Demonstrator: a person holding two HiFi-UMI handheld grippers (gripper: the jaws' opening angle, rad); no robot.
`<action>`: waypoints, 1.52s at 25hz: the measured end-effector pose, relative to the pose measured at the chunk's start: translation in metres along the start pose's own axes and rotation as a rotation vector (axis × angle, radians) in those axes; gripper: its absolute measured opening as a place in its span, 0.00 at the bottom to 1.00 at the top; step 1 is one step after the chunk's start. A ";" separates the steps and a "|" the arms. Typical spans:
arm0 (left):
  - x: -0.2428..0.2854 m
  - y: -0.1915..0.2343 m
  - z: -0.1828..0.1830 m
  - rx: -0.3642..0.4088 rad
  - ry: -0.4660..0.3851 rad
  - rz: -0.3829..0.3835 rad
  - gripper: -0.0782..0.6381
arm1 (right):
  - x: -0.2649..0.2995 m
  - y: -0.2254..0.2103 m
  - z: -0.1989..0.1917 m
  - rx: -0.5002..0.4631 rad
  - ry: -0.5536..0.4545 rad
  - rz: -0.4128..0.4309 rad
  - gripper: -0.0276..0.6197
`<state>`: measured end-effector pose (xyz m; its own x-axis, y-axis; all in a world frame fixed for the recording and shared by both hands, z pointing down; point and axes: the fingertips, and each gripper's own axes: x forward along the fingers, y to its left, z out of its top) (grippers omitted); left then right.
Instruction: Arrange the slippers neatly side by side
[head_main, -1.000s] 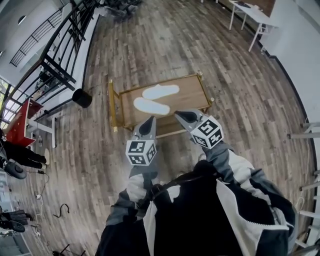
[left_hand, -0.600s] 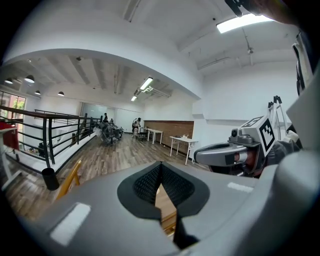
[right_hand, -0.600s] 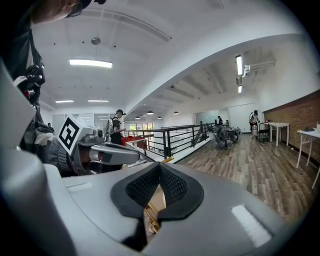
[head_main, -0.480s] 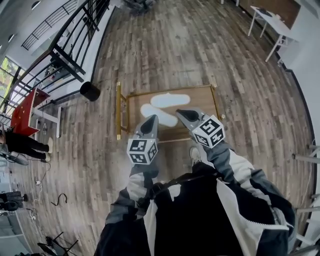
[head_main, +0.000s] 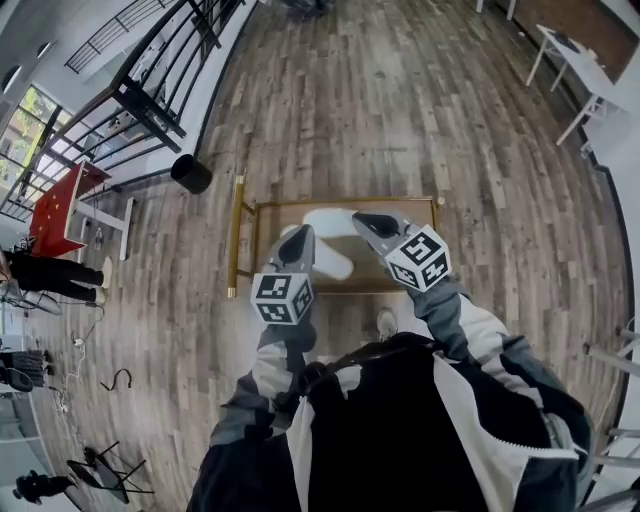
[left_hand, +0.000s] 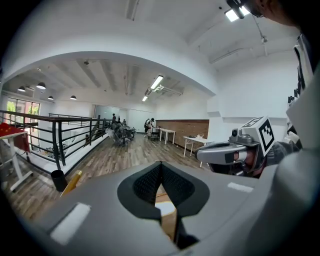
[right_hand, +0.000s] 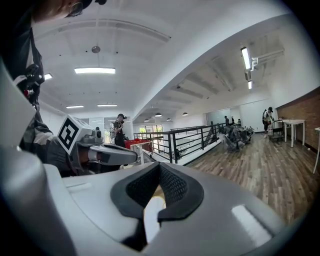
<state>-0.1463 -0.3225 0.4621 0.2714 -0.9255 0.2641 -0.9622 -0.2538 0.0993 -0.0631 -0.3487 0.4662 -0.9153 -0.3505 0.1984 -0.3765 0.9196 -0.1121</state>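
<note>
Two white slippers lie on a low wooden table with a gold frame (head_main: 238, 240). The far slipper (head_main: 328, 222) and the near slipper (head_main: 336, 264) sit slightly askew, their ends close together. My left gripper (head_main: 299, 240) hovers shut over the near slipper's left end and hides part of it. To the right, my right gripper (head_main: 364, 219) is also shut, above the far slipper's right end. Neither holds anything. A sliver of white slipper (left_hand: 167, 206) shows below the closed left gripper (left_hand: 161, 170), and another sliver of slipper (right_hand: 151, 215) below the right gripper (right_hand: 159, 170).
A black bin (head_main: 190, 173) stands on the wood floor left of the table, with a black railing (head_main: 150, 100) behind it. A red table (head_main: 60, 205) and a person (head_main: 50, 275) are far left. A white desk (head_main: 585, 80) stands far right.
The table and slippers have come nearer in the head view. Both gripper tips, earlier short of the table's near edge, now overlap the slippers. Both stay shut.
</note>
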 end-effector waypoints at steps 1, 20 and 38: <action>0.005 0.000 0.002 -0.001 -0.002 0.006 0.11 | 0.002 -0.005 0.001 -0.003 0.001 0.008 0.05; 0.045 0.024 0.005 -0.004 0.002 -0.042 0.11 | 0.045 -0.032 0.004 -0.029 0.040 0.003 0.05; 0.052 0.070 -0.057 -0.037 0.131 -0.011 0.11 | 0.044 -0.048 0.003 -0.036 0.066 -0.048 0.05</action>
<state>-0.1979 -0.3719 0.5378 0.2849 -0.8775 0.3859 -0.9583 -0.2507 0.1373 -0.0859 -0.4087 0.4775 -0.8843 -0.3830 0.2670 -0.4134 0.9081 -0.0664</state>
